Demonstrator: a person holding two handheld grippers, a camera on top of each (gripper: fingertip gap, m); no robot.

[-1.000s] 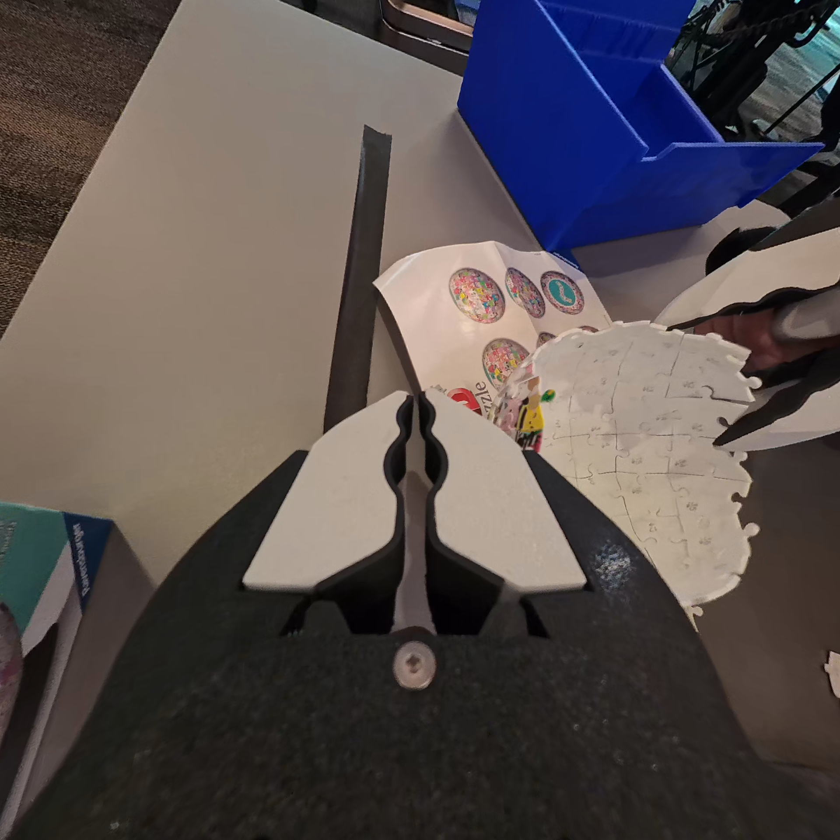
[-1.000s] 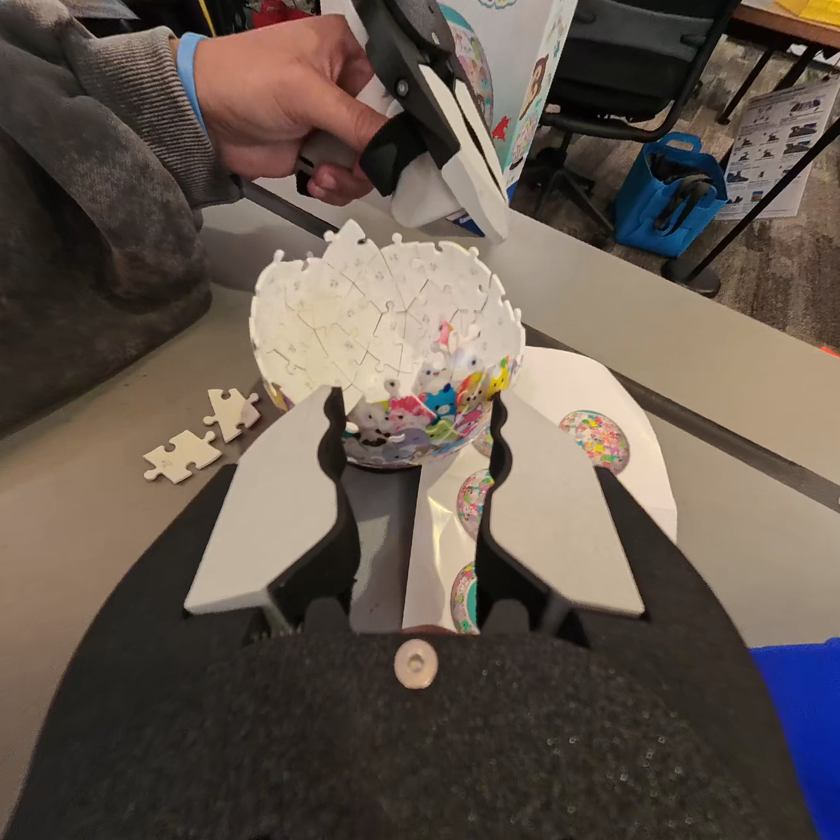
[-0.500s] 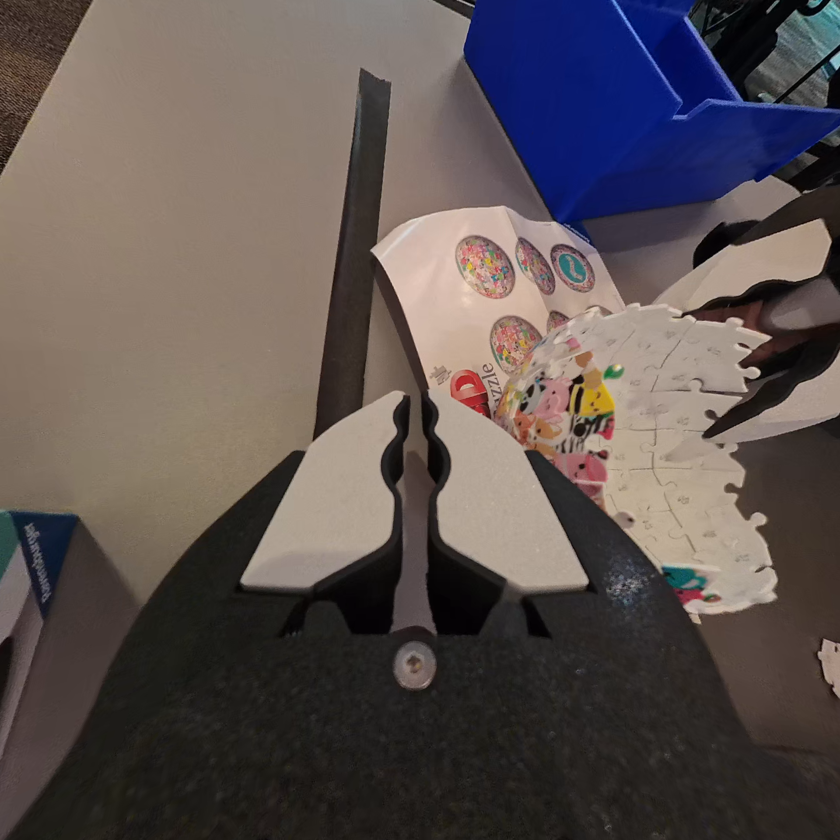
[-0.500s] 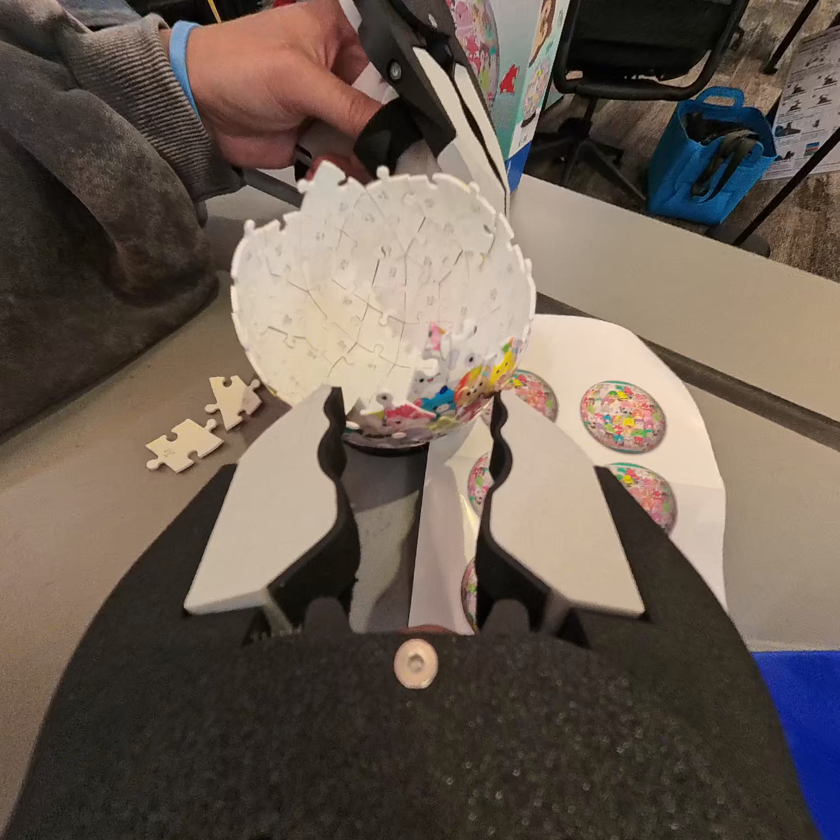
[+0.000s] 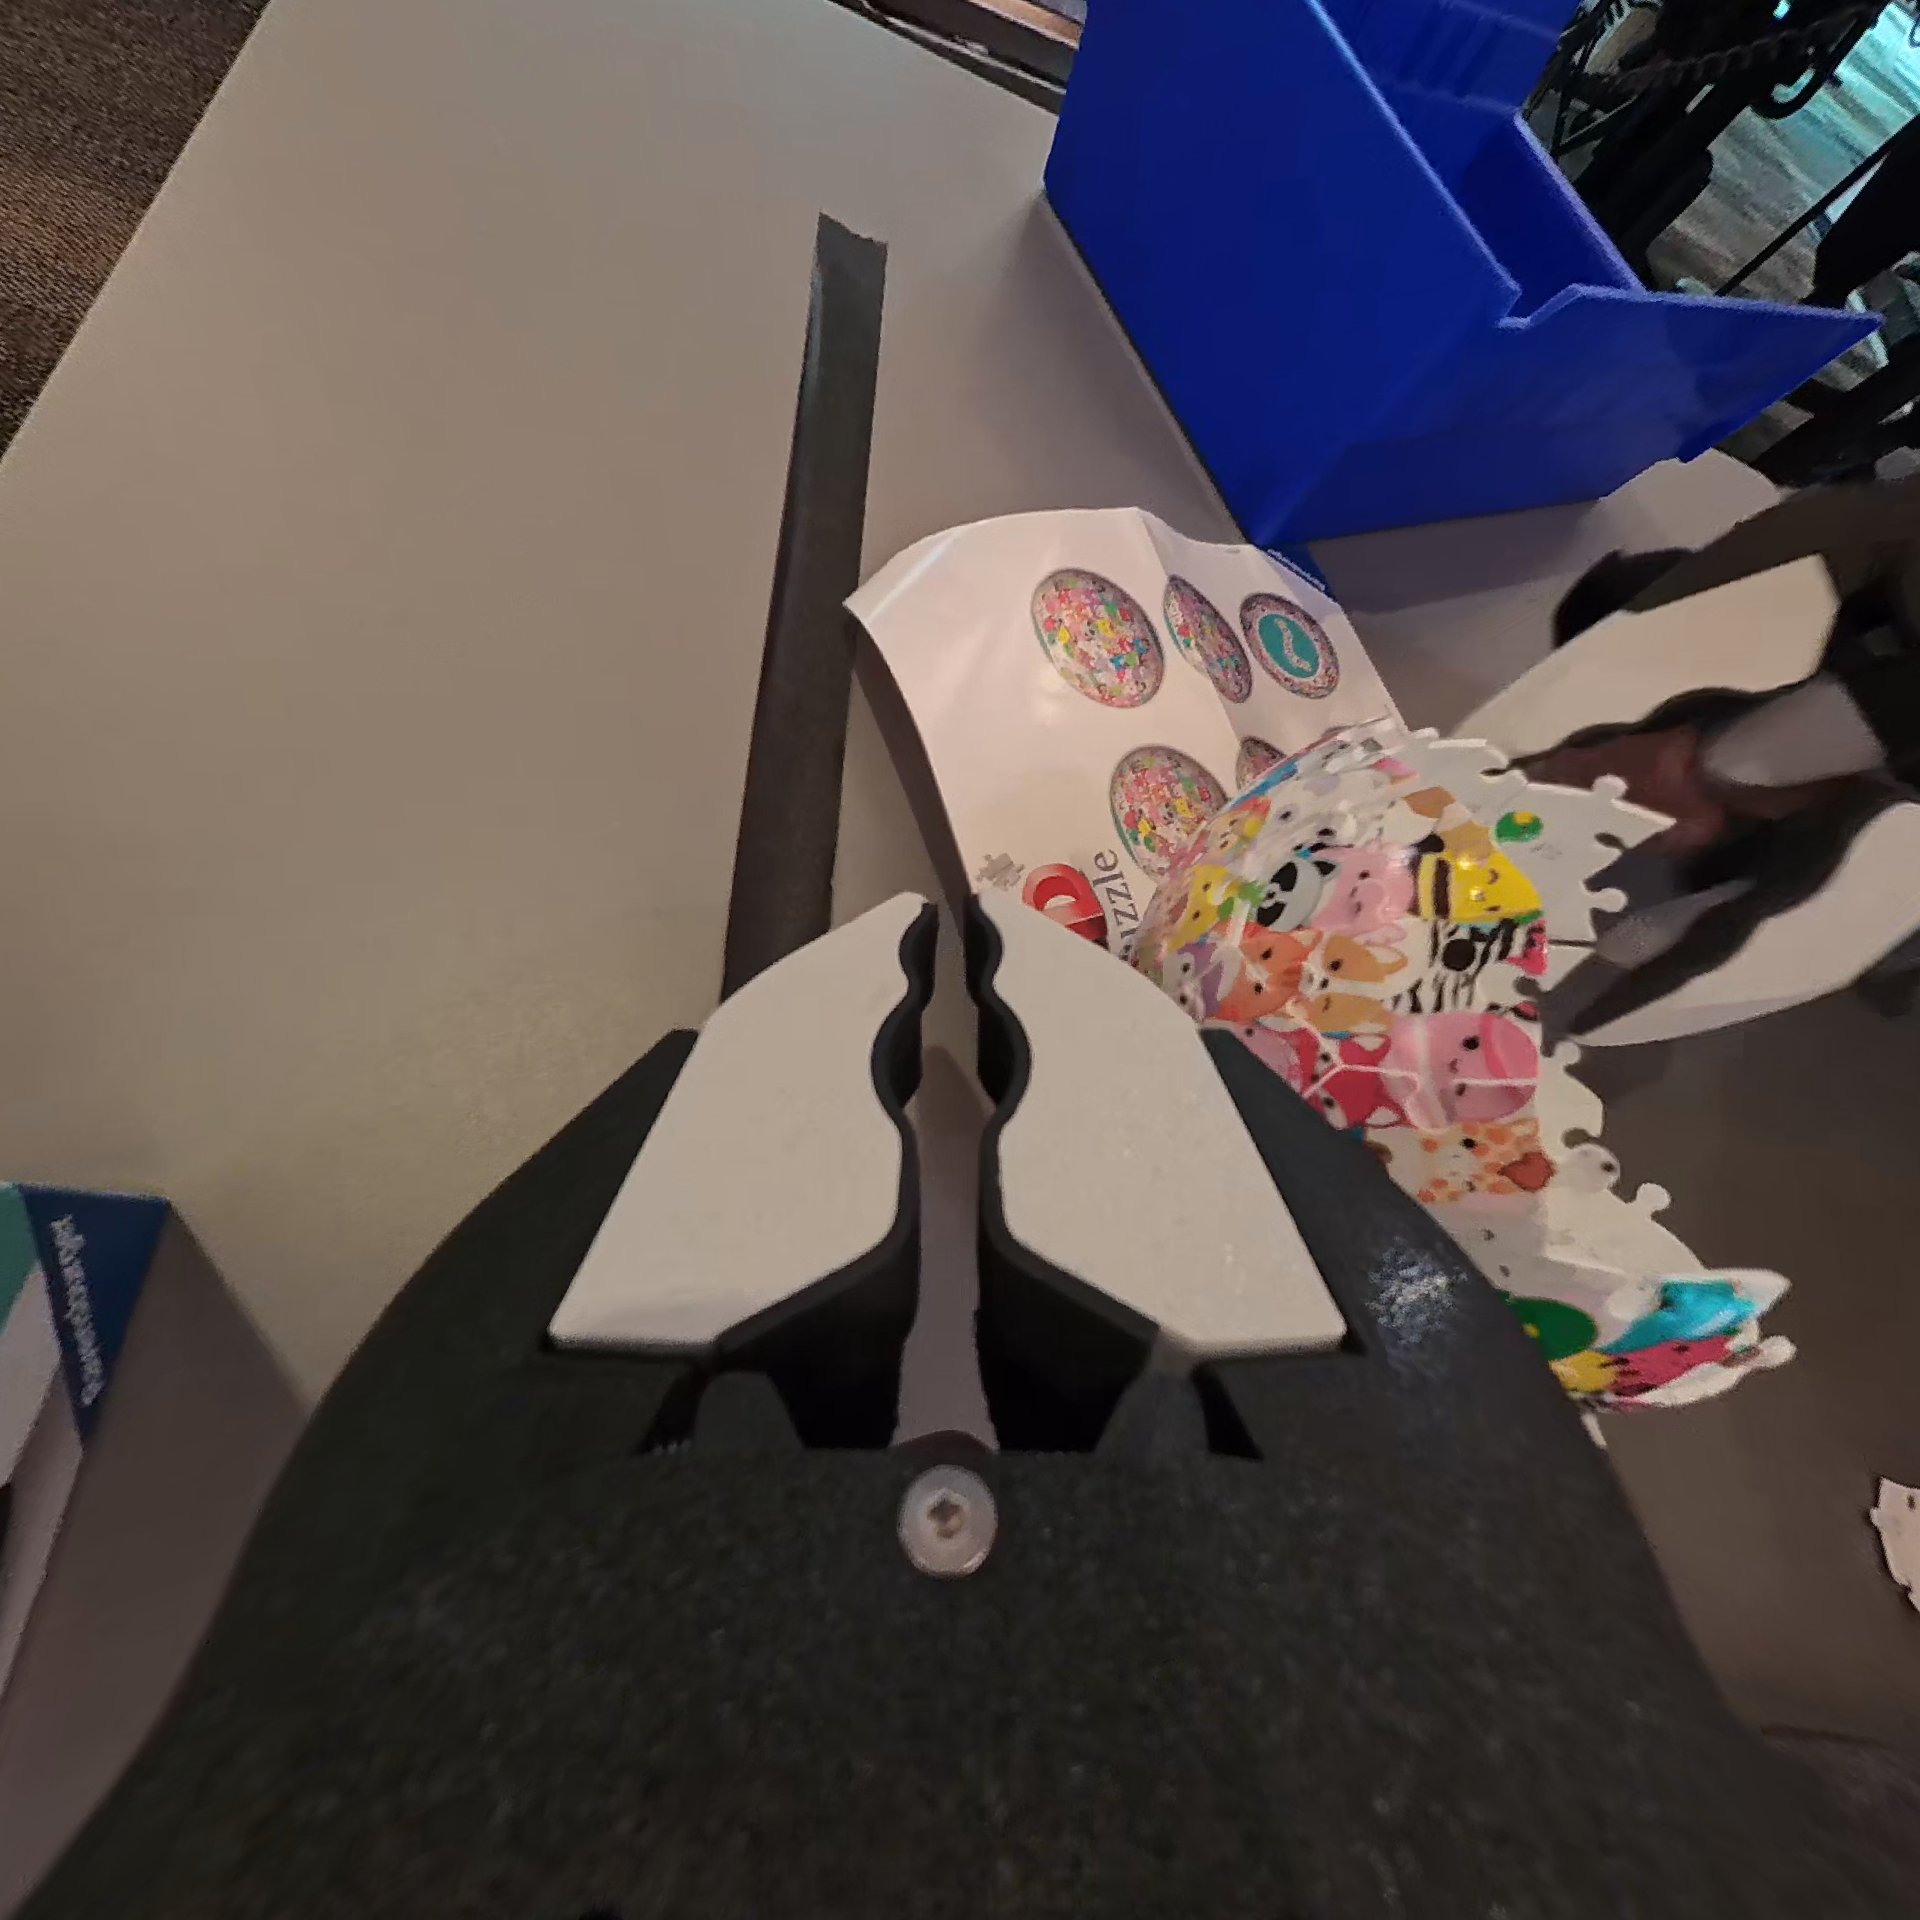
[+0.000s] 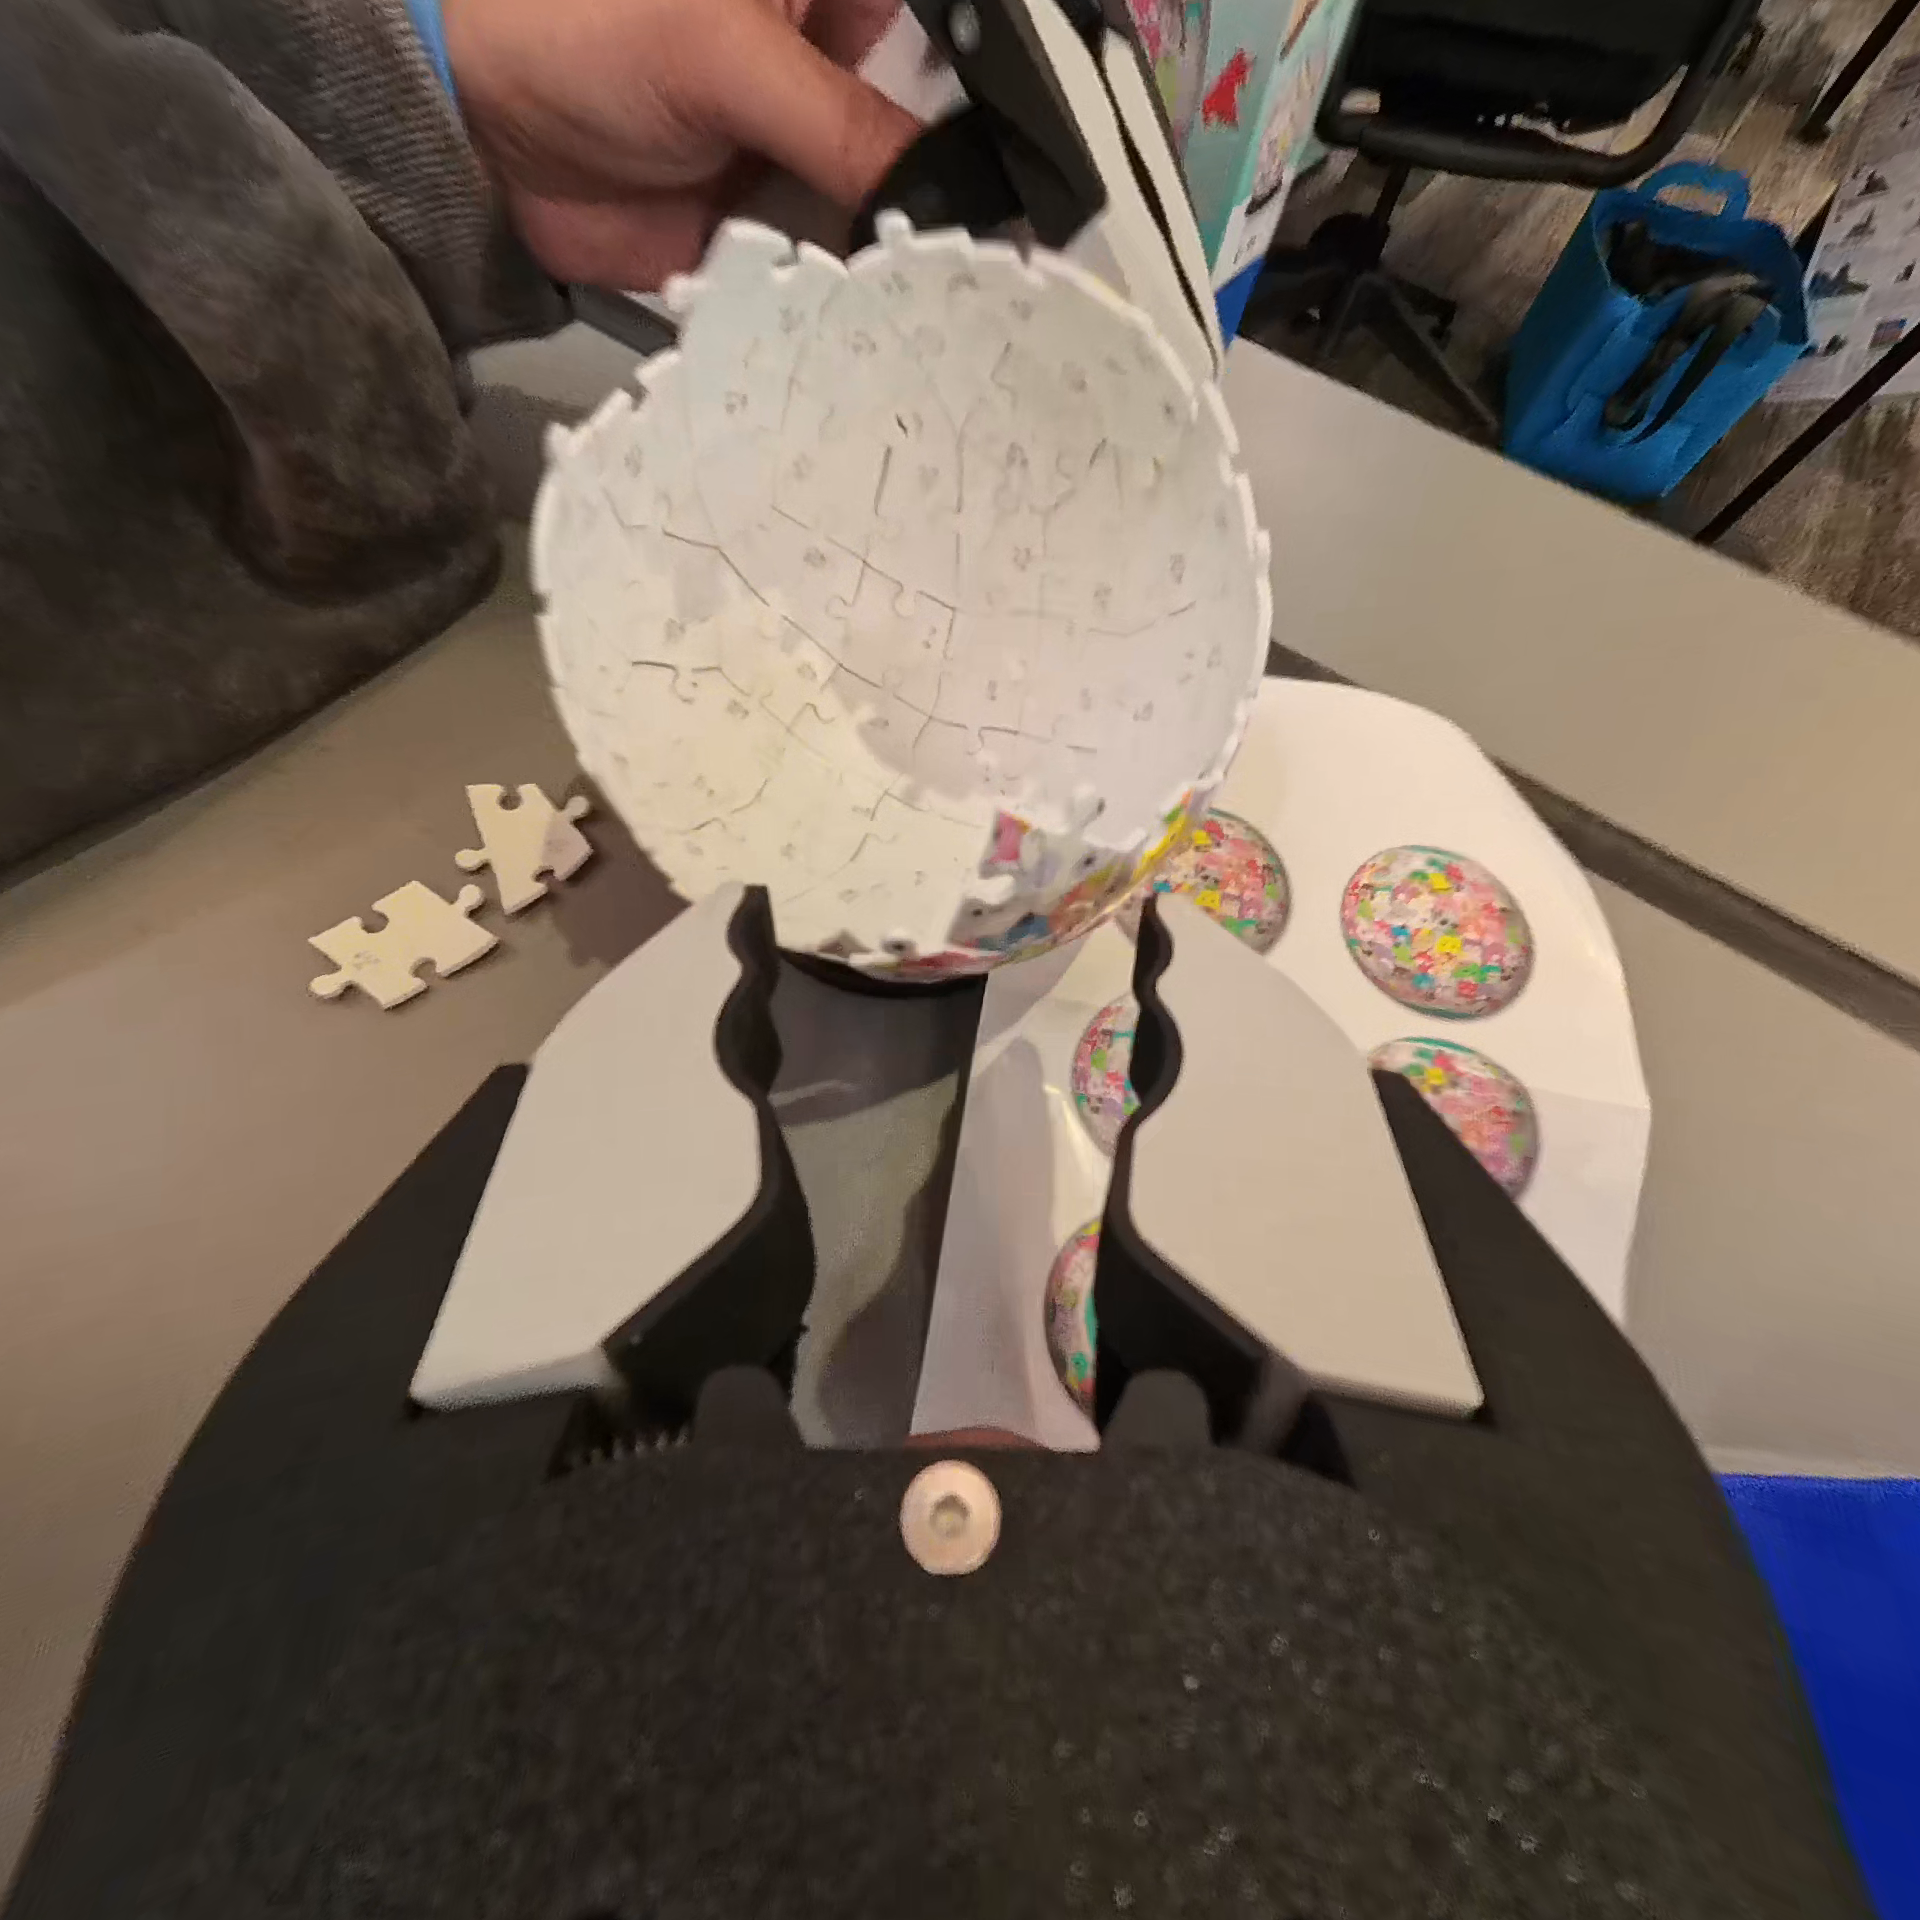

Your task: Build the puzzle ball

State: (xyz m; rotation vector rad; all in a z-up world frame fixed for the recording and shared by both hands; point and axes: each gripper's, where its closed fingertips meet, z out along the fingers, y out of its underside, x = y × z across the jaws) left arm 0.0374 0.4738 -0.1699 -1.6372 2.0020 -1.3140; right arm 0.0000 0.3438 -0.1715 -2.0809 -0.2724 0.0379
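The right fingers [image 6: 1226,1122], spread and empty at frame centre, should clasp the half-built puzzle ball [image 6: 894,623] lightly, while the left fingers [image 5: 790,1132], nearly clenched, grasp nothing.

Gripper [image 6: 951,935] body is grainy matt black plastic with smooth white finger plates and a shiny metal screw [image 6: 949,1519]. Ball [image 6: 904,592] shell is matt white card inside, glossy print outside [image 5: 1382,997]. Leaflet [image 5: 1039,665] at 12 o'clock is slick paper, tabletop [image 5: 416,623] smooth matt grey, bin [image 5: 1351,260] blue plastic, sleeve [image 6: 208,364] fuzzy knit.
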